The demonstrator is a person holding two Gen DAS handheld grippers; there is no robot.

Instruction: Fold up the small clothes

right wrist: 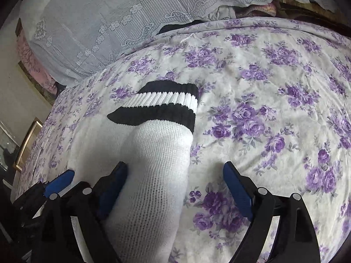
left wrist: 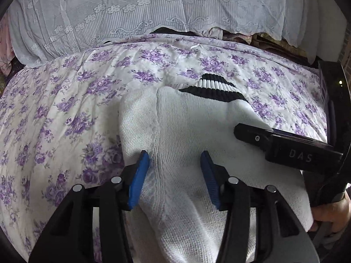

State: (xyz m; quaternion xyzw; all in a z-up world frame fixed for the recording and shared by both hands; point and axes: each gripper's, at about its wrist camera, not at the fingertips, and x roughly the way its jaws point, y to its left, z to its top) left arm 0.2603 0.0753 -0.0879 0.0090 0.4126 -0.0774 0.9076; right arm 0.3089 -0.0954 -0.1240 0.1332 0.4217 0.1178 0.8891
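Observation:
A white knit sock (left wrist: pixel 186 120) with a black-and-white striped cuff (left wrist: pixel 215 87) lies doubled over on the floral bedspread (left wrist: pixel 65 109). My left gripper (left wrist: pixel 174 164) is shut on its near end, and the thick fabric bulges up between the blue pads (left wrist: pixel 140 175). One black finger (left wrist: pixel 252 134) of my right gripper rests over the sock's right side. In the right wrist view the right gripper (right wrist: pixel 175 164) stands wide open. The sock (right wrist: pixel 158 153) runs along its left finger, with bare bedspread (right wrist: pixel 263 109) by the right one. The cuff (right wrist: pixel 162 107) points away.
A pale lace cloth (left wrist: pixel 131 11) drapes over a pile along the bed's far edge. A hand (left wrist: pixel 329 212) holds the right gripper at the lower right. Off the bed's left side stands a gold picture frame (right wrist: pixel 28 140). Bedspread stretches out to the right.

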